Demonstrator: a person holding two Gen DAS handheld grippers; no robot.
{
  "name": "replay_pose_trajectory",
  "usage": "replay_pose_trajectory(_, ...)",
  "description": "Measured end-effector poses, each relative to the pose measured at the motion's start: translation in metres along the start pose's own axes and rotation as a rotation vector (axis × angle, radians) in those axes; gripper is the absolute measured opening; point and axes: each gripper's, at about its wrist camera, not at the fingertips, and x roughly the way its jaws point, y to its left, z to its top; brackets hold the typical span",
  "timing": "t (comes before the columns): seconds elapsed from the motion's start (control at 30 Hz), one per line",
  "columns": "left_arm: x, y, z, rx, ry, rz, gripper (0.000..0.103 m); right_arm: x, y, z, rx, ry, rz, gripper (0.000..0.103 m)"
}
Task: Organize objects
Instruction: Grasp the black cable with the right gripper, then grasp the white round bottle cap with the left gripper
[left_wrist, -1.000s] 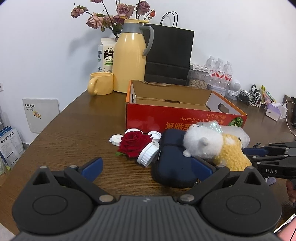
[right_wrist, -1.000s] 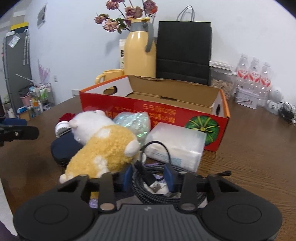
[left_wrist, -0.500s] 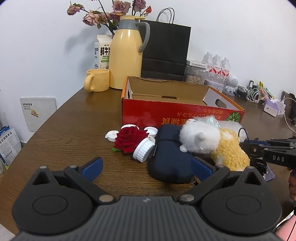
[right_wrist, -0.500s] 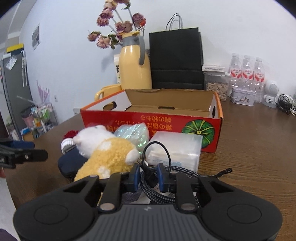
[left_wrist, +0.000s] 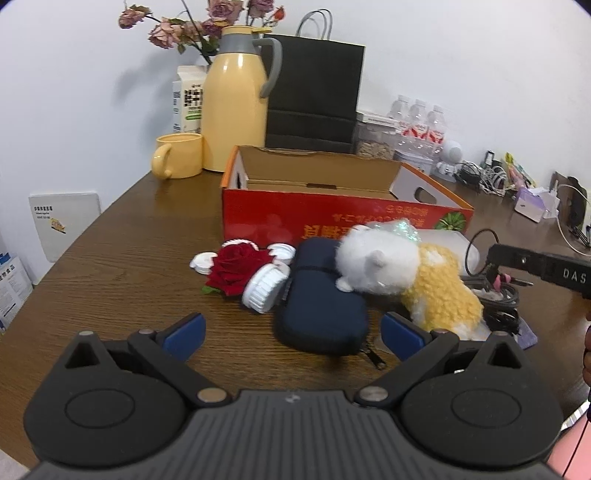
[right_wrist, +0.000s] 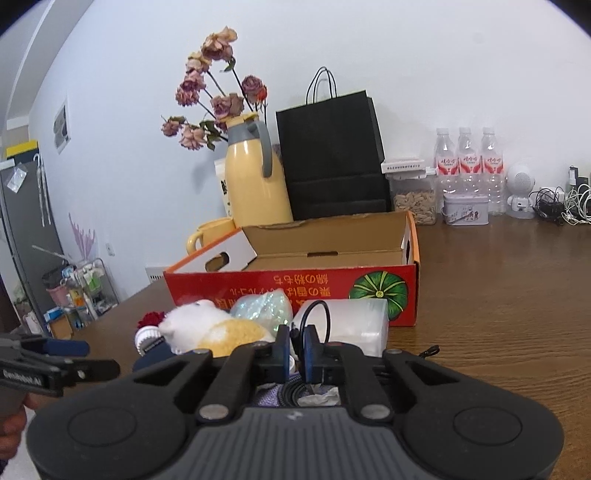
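In the left wrist view, the left gripper (left_wrist: 291, 330) hangs low over the brown wooden counter (left_wrist: 110, 266) with its blue-padded jaws spread wide and nothing between them. Just ahead lies a dark navy zippered pouch (left_wrist: 320, 299), with a white and yellow plush toy (left_wrist: 402, 273) lying across its far right end. Left of the pouch sit a red fabric rose (left_wrist: 234, 267) and a round white ribbed lid (left_wrist: 264, 288), tilted on edge against the pouch. Behind them stands an open red cardboard box (left_wrist: 332, 214) with a pumpkin print. A yellow thermos jug (left_wrist: 234, 99), a yellow mug (left_wrist: 179, 155) and a black paper bag (left_wrist: 314, 92) stand farther back. At the right edge, the right gripper (left_wrist: 493, 266) is above a coiled black braided cable (left_wrist: 498, 299) beside the plush toy.

In the right wrist view, the right gripper (right_wrist: 295, 354) has its jaws drawn narrow, pinching the thin black end of the braided cable (right_wrist: 295, 391), whose loop arcs up in front of a clear plastic-wrapped white pack (right_wrist: 354, 325). The coil lies beneath the jaws; whether it is off the counter (right_wrist: 498, 295) I cannot tell. The plush toy (right_wrist: 207, 326) lies to the left, the red box (right_wrist: 295, 284) behind it, and the left gripper (right_wrist: 85, 356) shows at the left edge.
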Motion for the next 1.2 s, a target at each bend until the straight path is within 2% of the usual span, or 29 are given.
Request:
replay_pose_trajectory(0.23, 0.0, -0.03, -0.011, 0.045, 0.014, -0.098, 0.103, -0.028, 0.009, 0.003, -0.002, -0.08, -0.002, 0.007)
replay_pose_trajectory(0.37, 0.007, -0.056, -0.02, 0.099, 0.05, -0.143, 0.103, -0.039, 0.014, 0.0, -0.011, -0.095, -0.005, 0.007)
replay_pose_trajectory(0.43, 0.011, -0.065, -0.025, 0.11, 0.07, -0.152, 0.098, -0.041, 0.017, -0.003, -0.013, -0.094, -0.009, 0.007)
replay_pose_trajectory(0.53, 0.017, -0.074, -0.03, 0.115, 0.096, -0.165, 0.082, -0.042, 0.018, -0.009, -0.011, -0.082, -0.003, 0.007)
replay_pose_trajectory(0.6, 0.02, -0.077, -0.032, 0.116, 0.106, -0.177, 0.062, -0.042, 0.018, -0.012, -0.01, -0.075, 0.002, 0.007)
replay_pose_trajectory(0.63, 0.02, -0.078, -0.033, 0.115, 0.108, -0.192, 0.056, -0.041, 0.019, -0.013, -0.009, -0.073, 0.007, 0.007)
replay_pose_trajectory(0.7, 0.019, -0.079, -0.034, 0.121, 0.105, -0.221, 0.019, -0.04, 0.02, -0.015, -0.01, -0.068, 0.015, 0.007)
replay_pose_trajectory(0.77, 0.02, -0.076, -0.035, 0.108, 0.112, -0.244, 0.013, -0.039, 0.022, -0.017, -0.011, -0.065, 0.021, 0.007)
replay_pose_trajectory(1.0, 0.013, -0.066, -0.034, 0.085, 0.08, -0.261, 0.01, -0.037, 0.025, -0.019, -0.013, -0.058, 0.029, 0.007)
replay_pose_trajectory(1.2, -0.01, -0.052, -0.022, 0.086, -0.022, -0.268, 0.01, -0.038, 0.026, -0.012, -0.028, -0.076, 0.025, 0.007)
